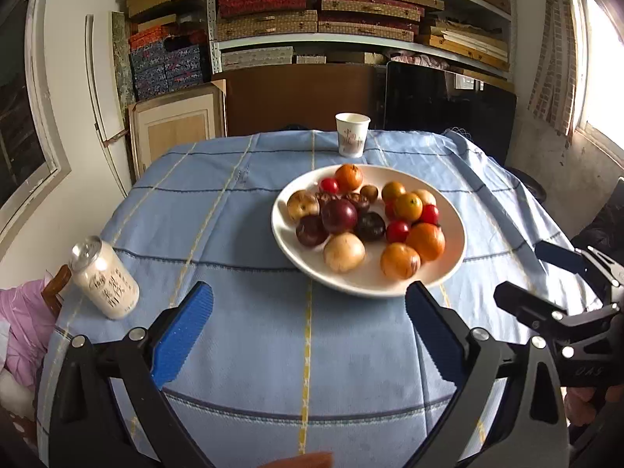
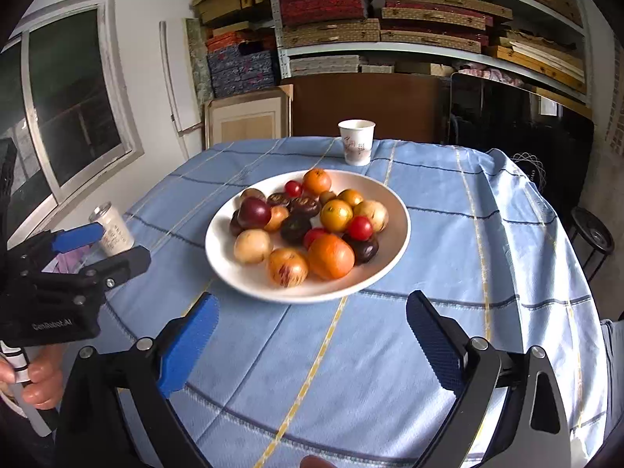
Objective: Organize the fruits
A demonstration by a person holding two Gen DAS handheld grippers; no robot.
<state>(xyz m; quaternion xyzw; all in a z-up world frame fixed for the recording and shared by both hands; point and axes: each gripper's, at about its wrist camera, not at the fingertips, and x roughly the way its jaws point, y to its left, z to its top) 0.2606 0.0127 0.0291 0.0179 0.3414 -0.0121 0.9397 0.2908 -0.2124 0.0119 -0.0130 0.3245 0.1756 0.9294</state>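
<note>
All the fruits (image 1: 366, 220) lie together in one white plate (image 1: 454, 261) near the middle of the table: oranges, small red tomatoes, dark plums and pale round ones, mixed and touching. No fruit is seen on the cloth (image 1: 241, 312). This fits fruits already gathered, or fruits waiting to be sorted; the pictures do not decide. The left gripper (image 1: 310, 331) and the right gripper (image 2: 312, 335) both hover spread wide and empty, before the plate. The checked blue cloth also carries a can (image 1: 105, 279) and a paper cup (image 1: 352, 134). Shelves (image 1: 351, 11) of boxes stand behind.
</note>
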